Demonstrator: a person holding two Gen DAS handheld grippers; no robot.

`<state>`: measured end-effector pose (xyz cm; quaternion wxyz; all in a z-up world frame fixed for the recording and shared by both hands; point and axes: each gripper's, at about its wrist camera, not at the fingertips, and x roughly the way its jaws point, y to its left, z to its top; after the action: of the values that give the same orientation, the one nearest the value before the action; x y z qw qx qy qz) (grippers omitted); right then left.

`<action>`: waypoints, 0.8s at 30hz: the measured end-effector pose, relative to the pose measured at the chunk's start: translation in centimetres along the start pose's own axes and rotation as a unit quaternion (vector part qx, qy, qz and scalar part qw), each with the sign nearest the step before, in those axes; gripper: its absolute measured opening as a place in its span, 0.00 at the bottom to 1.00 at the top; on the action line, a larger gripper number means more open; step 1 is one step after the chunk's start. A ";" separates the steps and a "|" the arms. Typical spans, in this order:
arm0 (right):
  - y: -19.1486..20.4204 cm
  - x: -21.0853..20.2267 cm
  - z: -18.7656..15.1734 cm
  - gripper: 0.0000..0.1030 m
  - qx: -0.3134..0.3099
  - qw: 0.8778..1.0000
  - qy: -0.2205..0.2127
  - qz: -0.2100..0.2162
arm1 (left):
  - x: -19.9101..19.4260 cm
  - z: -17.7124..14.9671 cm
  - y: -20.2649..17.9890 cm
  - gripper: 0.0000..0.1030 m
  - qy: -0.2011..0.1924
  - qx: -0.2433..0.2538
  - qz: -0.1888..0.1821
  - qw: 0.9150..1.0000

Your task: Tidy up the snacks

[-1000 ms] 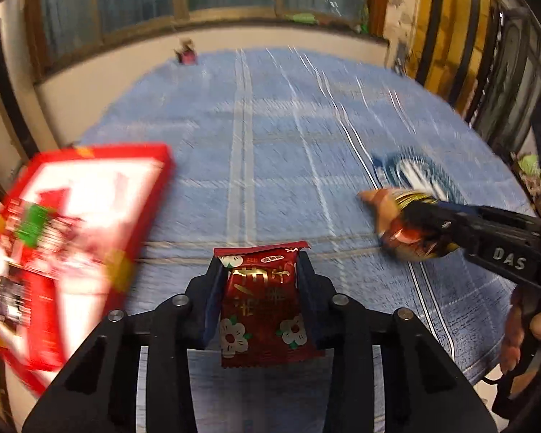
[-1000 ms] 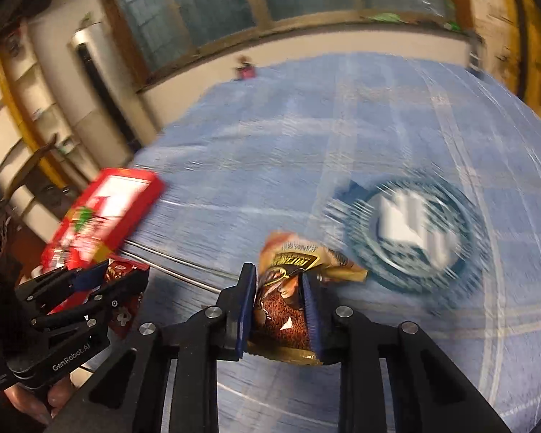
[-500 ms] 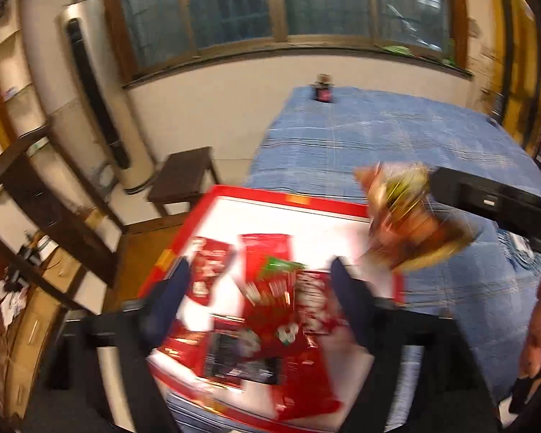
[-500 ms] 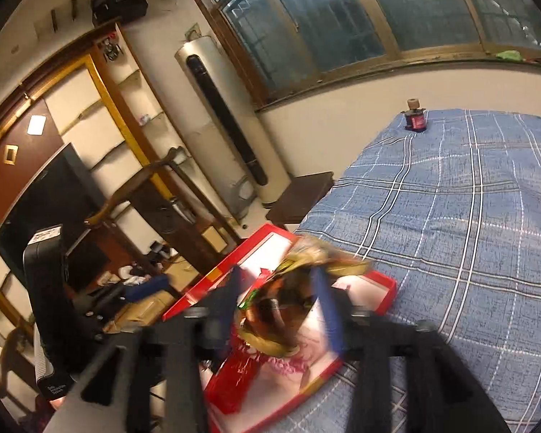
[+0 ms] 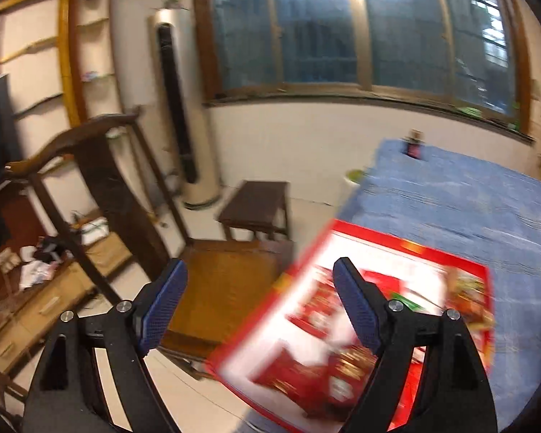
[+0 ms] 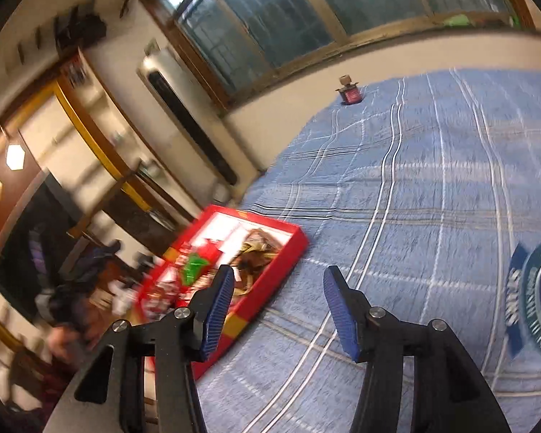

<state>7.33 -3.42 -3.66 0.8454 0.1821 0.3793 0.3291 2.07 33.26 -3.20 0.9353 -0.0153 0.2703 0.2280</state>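
A red box [image 5: 407, 249] with a white inside sits at the left edge of the table, filled with several red snack packets [image 5: 306, 371]. In the right wrist view the same red box [image 6: 292, 252] holds a brown-and-gold snack bag [image 6: 256, 249] among the red packets. My left gripper [image 5: 259, 292] stands open and empty, out past the box's left side over the floor. My right gripper [image 6: 277, 288] is open and empty too, above the blue cloth just right of the box.
A blue checked cloth [image 6: 432, 180] covers the table, with a round blue-green logo [image 6: 537, 296] at the right. A small red jar [image 6: 350, 92] stands at the far edge. Off the table's left are a wooden chair [image 5: 101, 187], a dark stool [image 5: 256, 202] and a tall air conditioner [image 5: 184, 108].
Both grippers carried their snacks to the red box and let go: the red packet and the brown bag now lie in it. Both jaws opened, and the left gripper swung further left.
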 end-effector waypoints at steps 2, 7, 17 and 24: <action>-0.8 -1.2 -0.4 0.53 0.020 0.999 -0.020 0.033 | 2.2 0.2 1.2 0.81 0.005 -0.003 0.028 1.000; -1.9 -5.2 -1.9 0.79 0.020 0.997 -0.076 0.001 | 8.8 0.2 3.2 0.81 0.044 -0.026 0.066 0.996; -6.5 -16.7 -5.9 0.79 0.034 0.988 -0.110 -0.108 | 15.6 -1.2 -3.3 0.78 0.118 0.160 0.044 0.979; -9.7 -26.1 -8.7 0.79 0.068 0.967 -0.172 -0.176 | 10.2 -4.0 -7.5 0.76 0.028 0.255 0.097 0.962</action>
<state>-8.15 -27.97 -1.06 0.9281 0.2238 0.2756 0.1122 10.95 30.16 -12.56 0.8736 0.2437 0.3457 0.2406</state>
